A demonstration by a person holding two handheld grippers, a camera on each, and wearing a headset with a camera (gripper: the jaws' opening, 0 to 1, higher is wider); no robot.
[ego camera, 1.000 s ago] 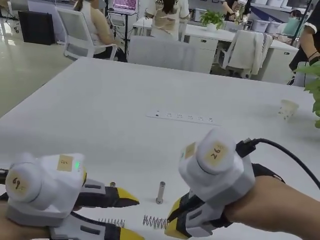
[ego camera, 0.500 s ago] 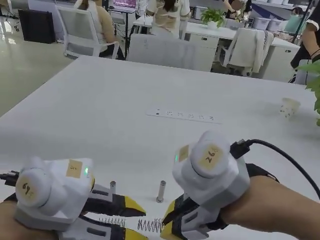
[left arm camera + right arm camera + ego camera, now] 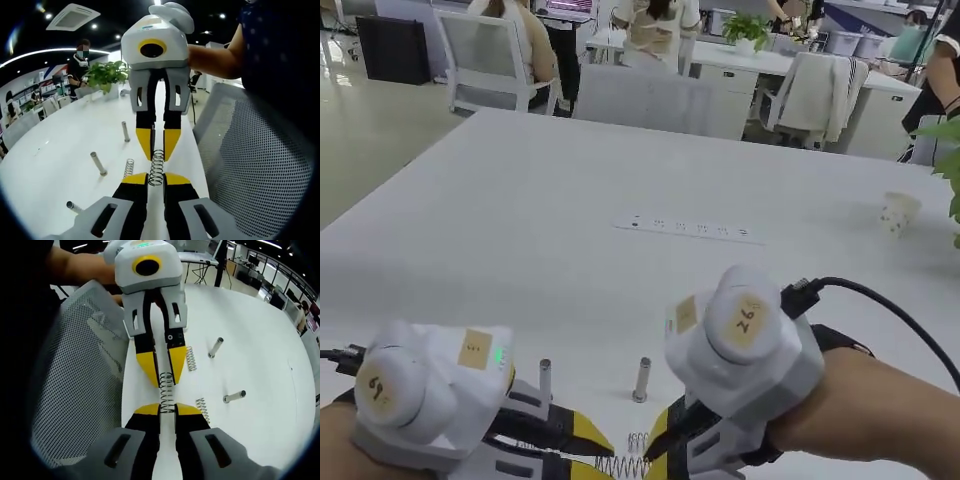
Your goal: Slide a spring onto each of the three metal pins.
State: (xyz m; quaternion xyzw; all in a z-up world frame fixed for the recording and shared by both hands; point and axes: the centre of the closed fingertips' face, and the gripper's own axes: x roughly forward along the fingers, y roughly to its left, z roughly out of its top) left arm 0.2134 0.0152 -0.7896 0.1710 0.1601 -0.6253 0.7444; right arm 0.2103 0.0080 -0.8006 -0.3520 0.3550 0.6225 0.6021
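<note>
One spring (image 3: 620, 464) hangs stretched between my two grippers, just above the white table (image 3: 620, 180). My left gripper (image 3: 156, 179) is shut on one end of the spring (image 3: 156, 169). My right gripper (image 3: 168, 410) is shut on the other end of that spring (image 3: 166, 390). In the head view the left gripper (image 3: 592, 450) and right gripper (image 3: 658, 452) meet tip to tip at the bottom edge. Two metal pins (image 3: 545, 378) (image 3: 642, 380) stand upright just beyond them. A third pin (image 3: 73, 205) lies on its side. Two loose springs (image 3: 190, 359) (image 3: 202, 409) lie on the table.
A flush power strip (image 3: 685, 230) sits mid-table and a paper cup (image 3: 897, 215) at the far right beside a plant (image 3: 950, 170). A mesh chair (image 3: 250, 150) stands at the near table edge. People sit at desks beyond the table.
The spring lay on the table by the right gripper's tips. The two grippers have closed in on each other, and the spring is now gripped at both ends.
</note>
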